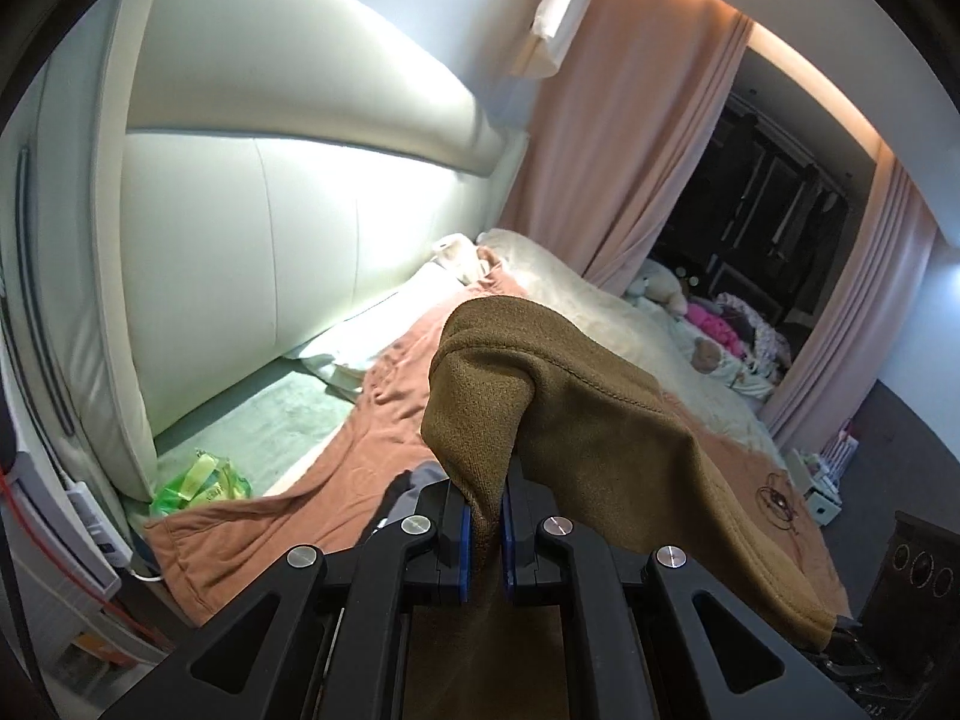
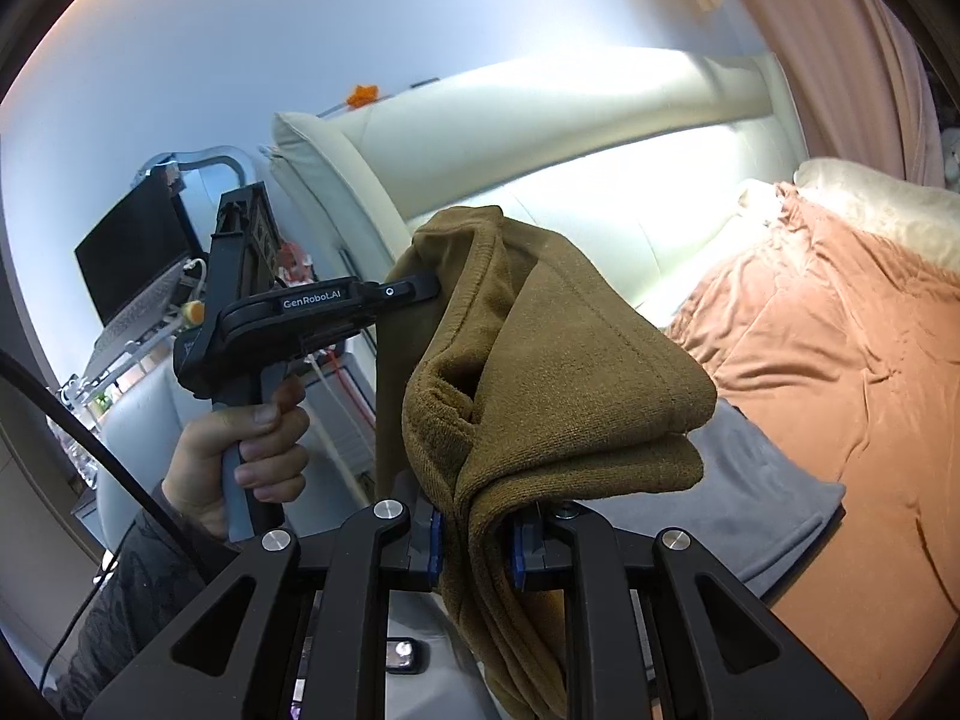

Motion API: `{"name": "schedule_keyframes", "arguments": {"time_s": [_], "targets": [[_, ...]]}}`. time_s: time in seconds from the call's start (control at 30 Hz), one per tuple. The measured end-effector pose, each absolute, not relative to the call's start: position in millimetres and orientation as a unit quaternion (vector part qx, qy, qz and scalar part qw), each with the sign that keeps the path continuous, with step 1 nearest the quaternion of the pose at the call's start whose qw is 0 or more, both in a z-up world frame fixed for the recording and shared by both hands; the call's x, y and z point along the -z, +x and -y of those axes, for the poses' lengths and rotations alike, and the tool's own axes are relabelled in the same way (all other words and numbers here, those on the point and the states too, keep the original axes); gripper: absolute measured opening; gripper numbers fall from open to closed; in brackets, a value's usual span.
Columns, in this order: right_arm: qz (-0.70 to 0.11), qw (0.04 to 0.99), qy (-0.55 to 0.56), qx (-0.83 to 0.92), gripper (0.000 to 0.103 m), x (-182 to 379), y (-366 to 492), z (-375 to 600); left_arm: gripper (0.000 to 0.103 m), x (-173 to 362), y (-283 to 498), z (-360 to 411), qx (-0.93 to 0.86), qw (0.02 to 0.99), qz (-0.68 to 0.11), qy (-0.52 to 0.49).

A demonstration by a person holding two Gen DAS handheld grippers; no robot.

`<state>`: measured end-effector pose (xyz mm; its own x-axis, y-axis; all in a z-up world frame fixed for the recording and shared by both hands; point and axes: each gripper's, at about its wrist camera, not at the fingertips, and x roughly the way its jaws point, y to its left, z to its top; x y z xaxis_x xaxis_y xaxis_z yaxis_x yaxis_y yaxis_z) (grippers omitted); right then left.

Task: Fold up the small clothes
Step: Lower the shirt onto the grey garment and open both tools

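Observation:
An olive-brown knitted garment (image 1: 630, 438) hangs in the air above the bed, held by both grippers. My left gripper (image 1: 485, 531) is shut on one pinched edge of it, and the cloth drapes away to the right. My right gripper (image 2: 475, 543) is shut on another bunched edge of the same garment (image 2: 558, 360), which folds over itself above the fingers. In the right wrist view the left gripper (image 2: 429, 291) shows from the side, held by a person's hand (image 2: 240, 450), its tip buried in the cloth.
Below lies a bed with an orange-brown blanket (image 1: 360, 438) (image 2: 840, 360) and a grey cloth (image 2: 780, 480) on it. A padded cream headboard (image 1: 300, 240) stands behind. A green packet (image 1: 201, 483) lies near the headboard. Pink curtains (image 1: 630, 150) and soft toys (image 1: 660, 288) are far off. A laptop (image 2: 132, 276) sits at the left.

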<state>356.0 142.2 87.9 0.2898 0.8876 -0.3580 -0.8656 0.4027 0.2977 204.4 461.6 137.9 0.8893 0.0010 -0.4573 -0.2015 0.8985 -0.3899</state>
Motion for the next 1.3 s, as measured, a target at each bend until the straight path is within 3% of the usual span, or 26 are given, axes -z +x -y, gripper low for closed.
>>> {"name": "schedule_keyframes", "arguments": {"time_s": [0.57, 0.73, 0.8, 0.9, 0.97, 1.3], "targets": [[-0.321, 0.803, 0.064, -0.498, 0.013, -17.3, 513.6, -135.0, 0.007, -30.6, 370.0, -470.8, -0.059, 0.917, -0.333, -0.213], [-0.361, 0.808, 0.072, -0.459, 0.017, 7.9, 544.5, -144.8, 0.008, 8.9, 404.6, -466.2, -0.060, 0.904, -0.370, -0.204], [-0.388, 0.816, 0.073, -0.422, 0.026, 23.9, 560.5, -142.6, 0.013, 25.5, 417.7, -462.2, -0.073, 0.895, -0.397, -0.192], [-0.399, 0.833, 0.075, -0.376, 0.073, 37.7, 573.3, -134.6, 0.032, 45.9, 423.4, -461.4, -0.093, 0.885, -0.417, -0.187], [-0.392, 0.844, 0.070, -0.359, 0.075, 36.7, 575.5, -126.7, 0.042, 45.9, 419.0, -462.4, -0.098, 0.888, -0.410, -0.186], [-0.364, 0.825, 0.025, -0.432, 0.075, 14.0, 526.3, -149.8, 0.042, 42.6, 371.4, -454.0, -0.097, 0.888, -0.398, -0.207]]}}
